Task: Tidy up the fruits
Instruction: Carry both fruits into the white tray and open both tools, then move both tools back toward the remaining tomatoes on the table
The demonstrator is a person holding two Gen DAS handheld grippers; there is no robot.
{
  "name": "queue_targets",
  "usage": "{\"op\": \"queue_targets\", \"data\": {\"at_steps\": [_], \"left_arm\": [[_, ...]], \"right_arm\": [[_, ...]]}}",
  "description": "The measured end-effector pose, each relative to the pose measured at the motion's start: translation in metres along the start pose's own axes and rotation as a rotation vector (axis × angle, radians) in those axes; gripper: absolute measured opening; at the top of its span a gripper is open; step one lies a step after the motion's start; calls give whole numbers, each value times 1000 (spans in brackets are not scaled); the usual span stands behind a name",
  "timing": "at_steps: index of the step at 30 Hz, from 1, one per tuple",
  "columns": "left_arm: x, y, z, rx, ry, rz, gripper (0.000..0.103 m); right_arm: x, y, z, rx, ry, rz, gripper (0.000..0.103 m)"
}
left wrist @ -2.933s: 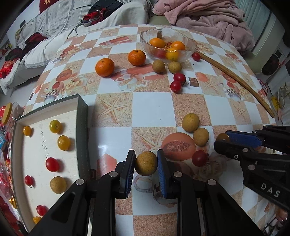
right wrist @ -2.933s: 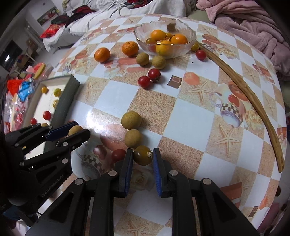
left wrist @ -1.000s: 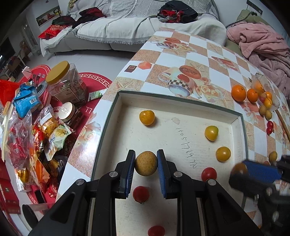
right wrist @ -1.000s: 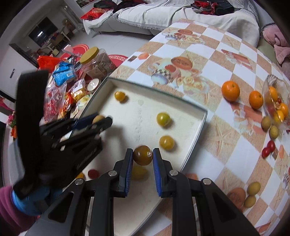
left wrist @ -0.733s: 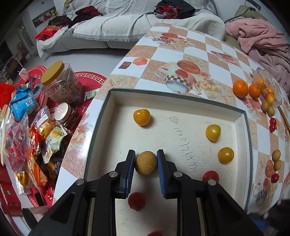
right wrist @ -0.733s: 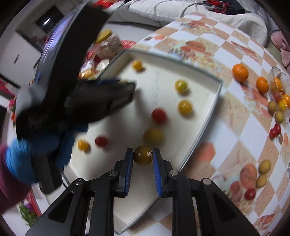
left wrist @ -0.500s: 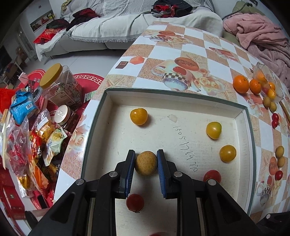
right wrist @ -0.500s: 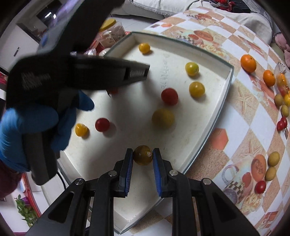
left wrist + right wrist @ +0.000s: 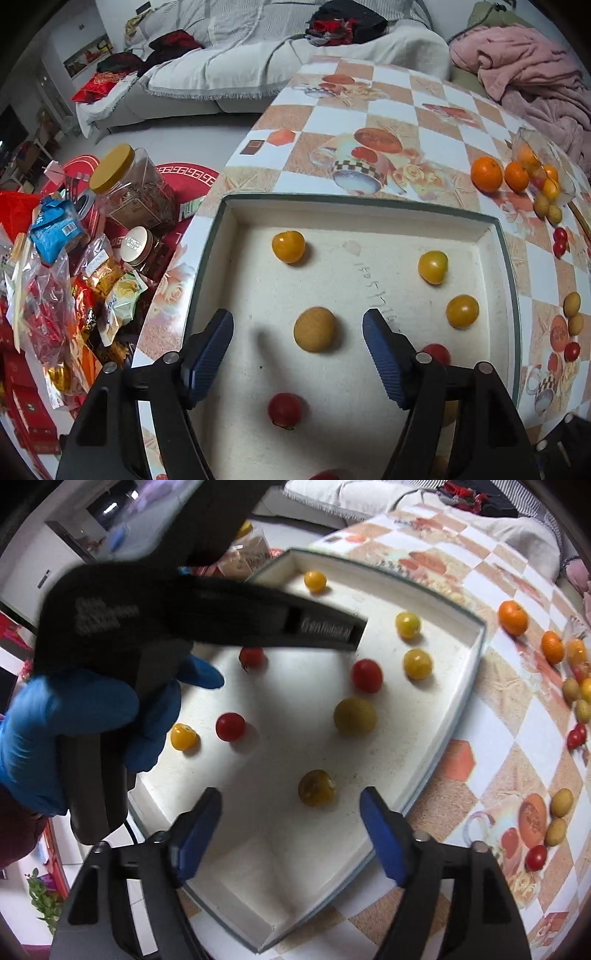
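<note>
While both tongs stand wide open over the white tray (image 9: pixel 495 236), each wrist view shows fruit the other does not. The left tongs (image 9: pixel 297 341) have their blue pads well apart on either side of a tan longan (image 9: pixel 314 329) that lies free on the tray floor at centre frame, touching neither pad. The right tongs (image 9: pixel 291 825) likewise gape around a dark yellow-green tomato (image 9: pixel 316 787) resting near the tray's lower edge.

Only the left wrist view shows the floor clutter at left: a yellow-lidded jar (image 9: pixel 135 190), a smaller jar (image 9: pixel 138 245), a blue packet (image 9: pixel 55 230) and snack bags, plus the sofa at the top and a pink blanket (image 9: pixel 532 81) at upper right. Only the right wrist view shows the blue-gloved hand (image 9: pixel 74 731) holding the left tool, whose black body crosses the upper left of the frame and hides part of the tray; white lettering on it is blurred, roughly "GenRobot.AI".

Faint handwritten digits run across the tray floor in the left wrist view, not clearly readable.

Elsewhere in the tray lie yellow and red cherry tomatoes. On the checkered desk (image 9: pixel 406 122) at right are two oranges (image 9: pixel 486 174), a glass bowl (image 9: pixel 543 173) of fruit, more longans and red tomatoes.
</note>
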State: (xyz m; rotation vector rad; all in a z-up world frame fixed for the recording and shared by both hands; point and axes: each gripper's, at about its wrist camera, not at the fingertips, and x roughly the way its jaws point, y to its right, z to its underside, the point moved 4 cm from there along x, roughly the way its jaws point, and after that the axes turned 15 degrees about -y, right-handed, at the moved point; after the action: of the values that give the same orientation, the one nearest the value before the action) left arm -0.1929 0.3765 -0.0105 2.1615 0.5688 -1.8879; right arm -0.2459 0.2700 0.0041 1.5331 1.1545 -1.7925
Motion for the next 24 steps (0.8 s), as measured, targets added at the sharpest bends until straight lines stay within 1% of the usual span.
{"op": "queue_targets", "data": {"at_steps": [4, 6, 9, 12, 16, 19, 21, 24], "left_arm": [[-8, 7, 5, 30, 4, -11, 74], [-15, 14, 10, 53, 15, -11, 74], [-25, 29, 15, 89, 30, -12, 74], [-38, 50, 21, 126, 49, 10, 74], [-55, 85, 29, 168, 66, 52, 74], [-65, 115, 39, 198, 68, 93, 74], [-68, 136, 46, 225, 64, 114, 74], [-67, 170, 57, 269, 47, 137, 74]], "right_arm": [[-18, 13, 15, 31, 40, -10, 81], [-25, 28, 25, 68, 50, 12, 81], [-38, 53, 47, 143, 64, 0, 81], [-50, 85, 71, 231, 70, 29, 81], [-61, 134, 103, 387, 72, 54, 81], [-69, 180, 122, 507, 86, 40, 81], [-76, 203, 127, 559, 108, 40, 81], [-78, 227, 125, 609, 128, 23, 81]]}}
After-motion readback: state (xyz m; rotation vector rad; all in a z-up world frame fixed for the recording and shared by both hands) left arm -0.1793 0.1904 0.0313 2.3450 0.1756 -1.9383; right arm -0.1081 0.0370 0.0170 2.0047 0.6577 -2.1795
